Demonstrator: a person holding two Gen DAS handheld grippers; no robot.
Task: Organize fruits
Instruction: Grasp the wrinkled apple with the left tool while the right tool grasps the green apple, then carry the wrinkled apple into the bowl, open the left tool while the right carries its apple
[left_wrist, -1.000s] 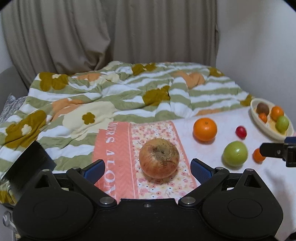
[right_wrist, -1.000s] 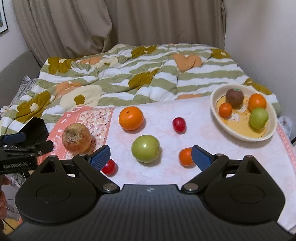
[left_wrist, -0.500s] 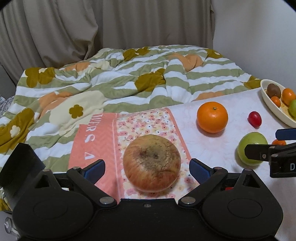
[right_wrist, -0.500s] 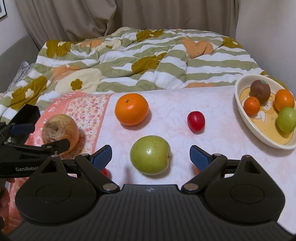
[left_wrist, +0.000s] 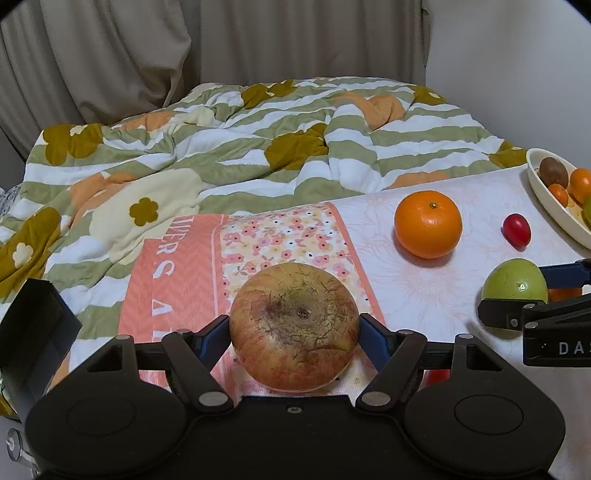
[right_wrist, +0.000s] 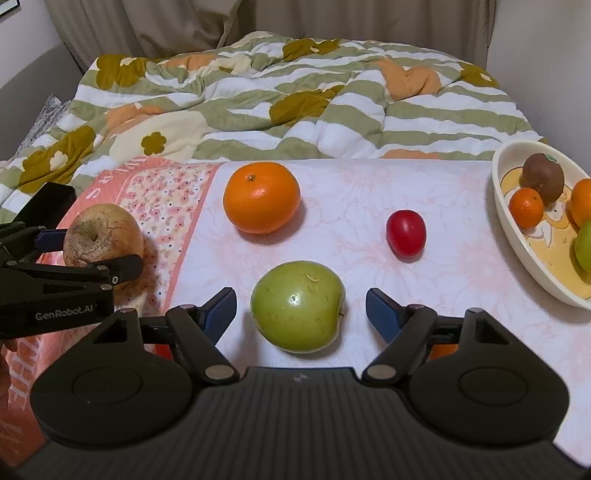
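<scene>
My left gripper (left_wrist: 293, 332) is shut on a wrinkled reddish apple (left_wrist: 293, 326), its blue pads pressing both sides; the apple also shows in the right wrist view (right_wrist: 101, 236) on the pink floral cloth (right_wrist: 162, 199). My right gripper (right_wrist: 301, 314) is open, its fingers straddling a green apple (right_wrist: 297, 319) without touching it. An orange (right_wrist: 262, 197) and a small red fruit (right_wrist: 405, 232) lie beyond. A cream oval bowl (right_wrist: 517, 236) at the right holds a kiwi, oranges and a green fruit.
A rumpled striped floral quilt (right_wrist: 295, 92) covers the bed behind the white tablecloth (right_wrist: 369, 184). Curtains hang at the back. Small red and orange fruits lie partly hidden under the gripper bodies. A wall stands at the right.
My left gripper moved forward around the wrinkled apple and closed on it. My right gripper advanced toward the green apple, which now lies between its open fingers.
</scene>
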